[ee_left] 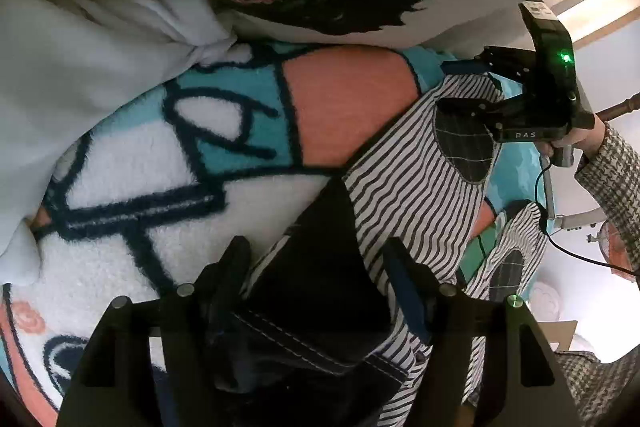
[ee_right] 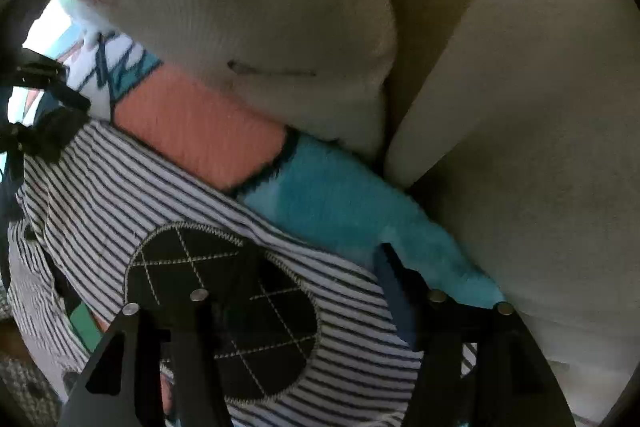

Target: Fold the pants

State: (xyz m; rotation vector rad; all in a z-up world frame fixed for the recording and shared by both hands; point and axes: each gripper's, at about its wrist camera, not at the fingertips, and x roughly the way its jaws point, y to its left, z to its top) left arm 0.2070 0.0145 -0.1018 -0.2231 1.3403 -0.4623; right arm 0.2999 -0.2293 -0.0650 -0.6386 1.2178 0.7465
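Nearest to the left wrist camera, the left tool (ee_left: 316, 267) is seen with its jaws apart over the dark waistband end of the pants (ee_left: 400, 167); the cloth lies between the fingers, but no pad is seen to press on it, so it is judged as open. To the left of it, the fleece blanket (ee_left: 160, 167) with blue, white and coral shapes is spread, and the pants are laid on it. The striped garment is stretched from the left tool upward and to the right, so its long axis runs from one tool toward the other. At the far end, the right tool (ee_left: 472, 83) is held by a hand (ee_left: 580, 143) above the leg with the dark oval knee patch (ee_left: 464, 147). In the right wrist view, its jaws also stand apart over this patch, near the leg's edge, and nothing is gripped. The waistband is nearer to the left hand, the leg end to the right. Probably both ends must be grasped next, before one is brought over the other.
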